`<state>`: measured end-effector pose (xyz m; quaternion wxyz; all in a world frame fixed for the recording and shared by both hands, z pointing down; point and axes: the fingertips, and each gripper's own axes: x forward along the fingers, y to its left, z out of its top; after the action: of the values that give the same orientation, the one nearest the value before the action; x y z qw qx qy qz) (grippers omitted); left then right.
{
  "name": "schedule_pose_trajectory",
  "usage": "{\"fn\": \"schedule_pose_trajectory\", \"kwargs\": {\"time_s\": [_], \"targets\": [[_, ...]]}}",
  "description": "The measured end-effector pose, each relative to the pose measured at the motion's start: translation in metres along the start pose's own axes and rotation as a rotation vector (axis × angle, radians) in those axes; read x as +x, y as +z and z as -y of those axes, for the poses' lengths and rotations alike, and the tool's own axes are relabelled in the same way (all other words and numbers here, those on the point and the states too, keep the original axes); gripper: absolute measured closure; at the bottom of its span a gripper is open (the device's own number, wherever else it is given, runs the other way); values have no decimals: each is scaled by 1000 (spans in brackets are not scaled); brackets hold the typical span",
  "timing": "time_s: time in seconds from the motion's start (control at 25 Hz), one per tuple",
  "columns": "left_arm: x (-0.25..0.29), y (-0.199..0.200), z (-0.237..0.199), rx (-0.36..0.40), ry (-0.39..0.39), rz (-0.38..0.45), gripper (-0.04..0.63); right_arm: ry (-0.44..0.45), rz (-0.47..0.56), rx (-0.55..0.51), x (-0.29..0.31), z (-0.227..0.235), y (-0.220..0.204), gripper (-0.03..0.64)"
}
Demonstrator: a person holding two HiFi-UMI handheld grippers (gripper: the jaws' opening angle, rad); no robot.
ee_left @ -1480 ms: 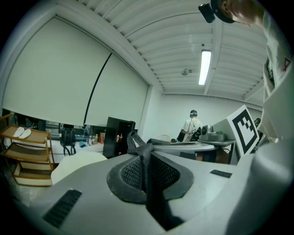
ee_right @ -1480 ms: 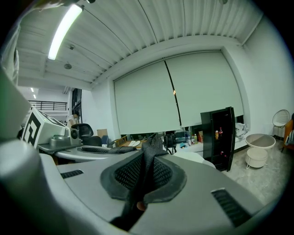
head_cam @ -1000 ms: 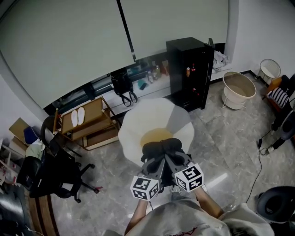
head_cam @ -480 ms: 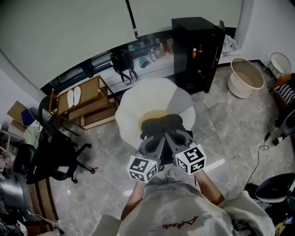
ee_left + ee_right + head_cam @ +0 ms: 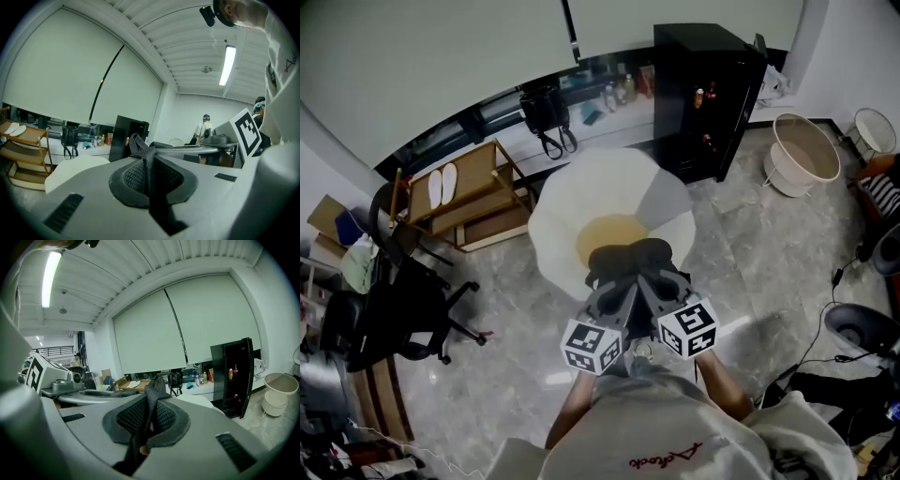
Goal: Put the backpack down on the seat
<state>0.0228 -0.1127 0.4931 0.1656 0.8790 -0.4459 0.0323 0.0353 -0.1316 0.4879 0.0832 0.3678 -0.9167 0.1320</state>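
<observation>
Grey marbled floor [image 5: 506, 309] fills the room, with a round white seat [image 5: 572, 202] in the middle that has a yellow patch [image 5: 609, 230] at its centre. The black backpack [image 5: 633, 258] sits over the near edge of that seat and covers the near part of the yellow patch. I cannot tell whether it is touching the seat.

The left hand-held gripper [image 5: 147, 161] is pressed together on a black woven strap [image 5: 140, 147] that rises between its jaws. The right hand-held gripper [image 5: 147, 411] pinches a strap [image 5: 154, 390] of the same kind. From the head view the two are side by side, just near of the backpack.

At the far right a black cabinet [image 5: 703, 84] stands with its door open and a few small bottles or cans [image 5: 700, 94] on its shelves. A pale round tub [image 5: 806, 155] stands open-topped to the right of it. At the far left a wooden rack [image 5: 483, 202] carries a pair of white slippers [image 5: 441, 183] on its top shelf. Left of the rack, an open cardboard box [image 5: 323, 216] holds something blue. A black office chair [image 5: 389, 314] stands near left of the seat.
</observation>
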Motion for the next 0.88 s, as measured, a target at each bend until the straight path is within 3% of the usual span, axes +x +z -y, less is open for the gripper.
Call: {"fn": "schedule_pose_trajectory", "kwargs": {"time_s": [0.44, 0.88], "targets": [[17, -1, -47, -32, -11, -18, 550, -16, -31, 12, 49, 11, -3, 577], [60, 46, -147, -30, -32, -6, 549, -32, -31, -4, 154, 40, 40, 577]]}}
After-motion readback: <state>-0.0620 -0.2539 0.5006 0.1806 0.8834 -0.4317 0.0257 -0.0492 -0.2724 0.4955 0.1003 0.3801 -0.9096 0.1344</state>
